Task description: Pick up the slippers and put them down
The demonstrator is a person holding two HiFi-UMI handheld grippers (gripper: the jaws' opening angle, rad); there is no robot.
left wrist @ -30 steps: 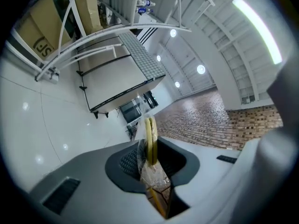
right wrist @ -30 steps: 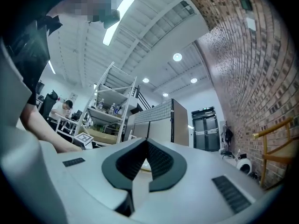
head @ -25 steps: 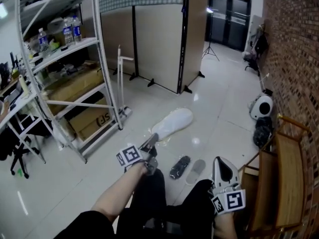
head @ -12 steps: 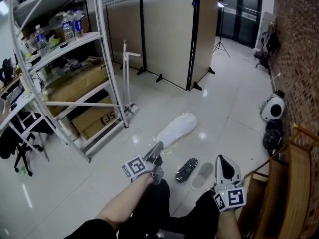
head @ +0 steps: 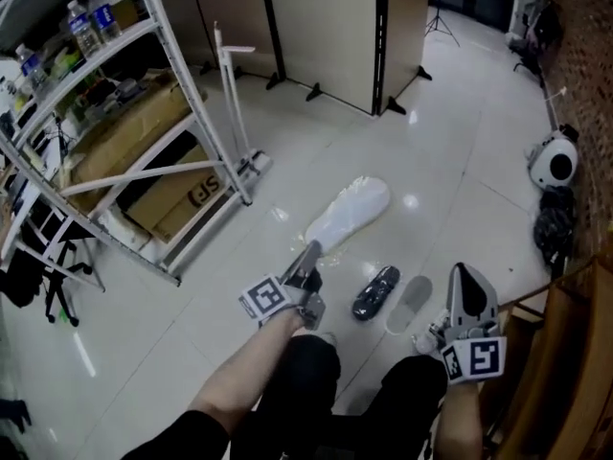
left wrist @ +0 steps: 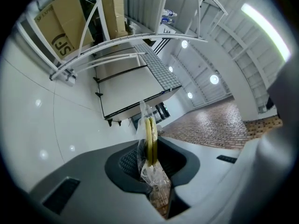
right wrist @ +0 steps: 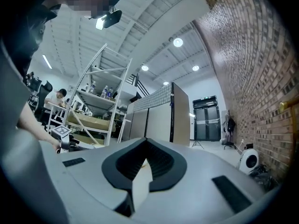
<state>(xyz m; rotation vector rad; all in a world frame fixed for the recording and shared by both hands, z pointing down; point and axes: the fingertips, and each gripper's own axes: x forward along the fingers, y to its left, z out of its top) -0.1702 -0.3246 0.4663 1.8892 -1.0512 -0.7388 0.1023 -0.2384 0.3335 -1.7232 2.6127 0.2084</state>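
In the head view a black slipper (head: 375, 292) and a grey slipper (head: 414, 301) lie side by side on the white floor, just ahead of my knees. My left gripper (head: 308, 255) points along the floor to their left. It is shut on the end of a clear plastic bag (head: 350, 214) with white contents that stretches away on the tiles. In the left gripper view (left wrist: 150, 146) crinkled film with a yellow strip (left wrist: 149, 141) is pinched between the pads. My right gripper (head: 466, 274) hangs right of the grey slipper, jaws together, holding nothing (right wrist: 142, 164).
A white metal shelving rack (head: 144, 113) with cardboard boxes (head: 182, 199) stands at the left. Beige partition panels (head: 326, 27) are at the back. A white round device (head: 557, 166) and a dark bag (head: 556, 230) sit by the brick wall, with wooden furniture (head: 575, 372) at right.
Both grippers have sunk toward the floor and moved forward. The left one has kept the bag's end. The slippers have not moved.
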